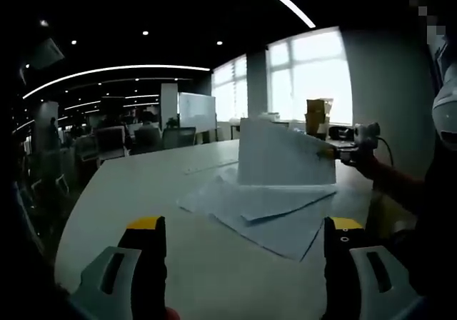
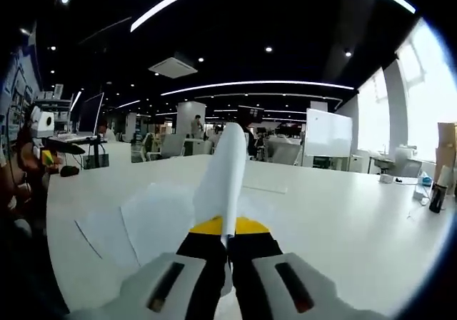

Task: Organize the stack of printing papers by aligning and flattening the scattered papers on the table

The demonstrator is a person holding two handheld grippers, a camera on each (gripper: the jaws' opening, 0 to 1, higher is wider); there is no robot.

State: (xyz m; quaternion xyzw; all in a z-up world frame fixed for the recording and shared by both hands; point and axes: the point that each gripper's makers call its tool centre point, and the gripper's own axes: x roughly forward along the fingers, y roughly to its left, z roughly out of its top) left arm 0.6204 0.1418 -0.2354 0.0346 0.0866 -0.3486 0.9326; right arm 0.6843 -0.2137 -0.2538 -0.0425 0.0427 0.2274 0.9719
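- Left tongs (image 1: 243, 245), left gripper view: both yellow-tipped jaws stand wide apart above the near edge of the white table (image 1: 128, 191), holding nothing.
- Scattered papers (image 1: 268, 209), left gripper view: several white sheets lie fanned and overlapping on the table, ahead of the left tongs and between its jaws in the view.
- Lifted sheet (image 1: 282, 156), left gripper view: one white sheet stands nearly upright above the scattered papers, its right edge gripped by the right tongs (image 1: 341, 151), held in a person's hand (image 1: 371, 164).
- Right tongs (image 2: 227, 228), right gripper view: the jaws are closed tightly on the lifted sheet (image 2: 227, 170), which rises edge-on from between the yellow tips.
- Scattered papers (image 2: 143, 227), right gripper view: pale sheets lie flat on the table (image 2: 343, 213) left of the tongs; their edges are faint, probably several overlapping.
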